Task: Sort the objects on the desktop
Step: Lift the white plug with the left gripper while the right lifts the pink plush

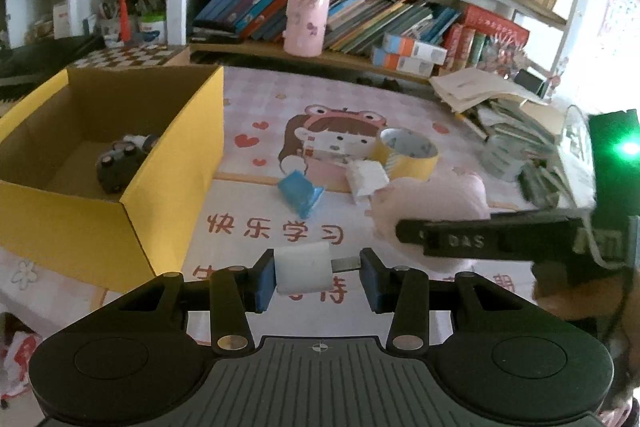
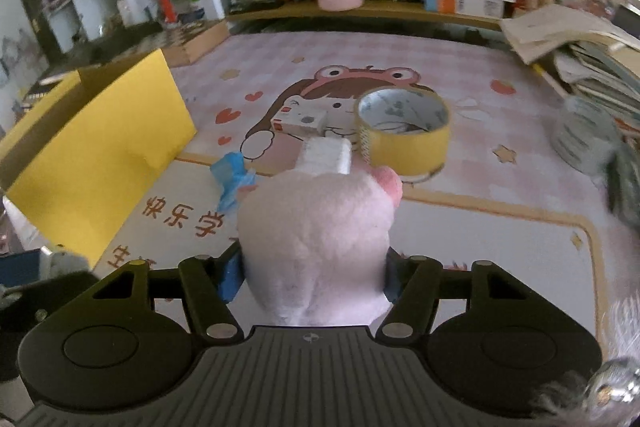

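While both loads are in hand, sort is mid-carry: left hand-held gripper [image 1: 318, 273] clenched on a white USB charger plug [image 1: 305, 268], right hand-held gripper [image 2: 312, 269] clenched on a pink plush toy [image 2: 316, 247]. Yellow cardboard box [image 1: 168, 163] sits at 10 o'clock. Next, likely: swing over it, release. Tape roll [image 2: 404, 131] left on worktop [image 2: 500, 247].

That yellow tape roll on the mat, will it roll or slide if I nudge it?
The tape roll rests flat on its end on the desk mat, so it would probably slide, not roll. Its hollow core suggests it's light. Tipped on edge, it would likely roll.
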`<state>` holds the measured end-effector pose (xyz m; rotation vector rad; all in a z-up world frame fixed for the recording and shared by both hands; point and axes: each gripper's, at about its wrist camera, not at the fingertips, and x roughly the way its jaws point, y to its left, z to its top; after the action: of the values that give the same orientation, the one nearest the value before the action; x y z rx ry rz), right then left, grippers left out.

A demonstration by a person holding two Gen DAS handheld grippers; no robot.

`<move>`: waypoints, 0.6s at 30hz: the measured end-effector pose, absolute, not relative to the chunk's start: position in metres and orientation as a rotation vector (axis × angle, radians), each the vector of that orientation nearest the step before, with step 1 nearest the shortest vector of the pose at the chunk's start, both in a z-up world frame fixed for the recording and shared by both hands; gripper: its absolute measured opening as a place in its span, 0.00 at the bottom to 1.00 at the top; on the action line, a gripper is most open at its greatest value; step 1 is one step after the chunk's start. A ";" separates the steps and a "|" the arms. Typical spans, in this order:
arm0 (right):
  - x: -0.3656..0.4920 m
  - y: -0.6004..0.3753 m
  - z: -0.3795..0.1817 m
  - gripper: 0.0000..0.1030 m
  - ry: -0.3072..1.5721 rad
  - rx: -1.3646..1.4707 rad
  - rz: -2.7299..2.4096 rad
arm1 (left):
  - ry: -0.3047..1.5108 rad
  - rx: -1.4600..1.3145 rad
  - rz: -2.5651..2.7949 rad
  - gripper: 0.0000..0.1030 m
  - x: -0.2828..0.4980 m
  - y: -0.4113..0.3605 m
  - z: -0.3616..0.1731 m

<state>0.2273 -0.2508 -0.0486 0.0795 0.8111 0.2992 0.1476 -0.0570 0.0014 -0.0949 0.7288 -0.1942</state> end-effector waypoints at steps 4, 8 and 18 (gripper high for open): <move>0.208 -0.254 -0.037 0.59 0.793 0.110 0.280 | 0.711 -0.109 -0.216 0.41 0.140 -0.053 0.005; 0.190 -0.253 -0.026 0.59 0.769 0.133 0.260 | 0.697 -0.126 -0.230 0.41 0.131 -0.047 0.008; 0.145 -0.240 -0.011 0.60 0.718 0.143 0.210 | 0.670 -0.132 -0.273 0.41 0.112 -0.026 0.012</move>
<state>0.1454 -0.2399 -0.0111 0.1427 0.7176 0.2100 0.1118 -0.0262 0.0124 -0.1323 0.6700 -0.2729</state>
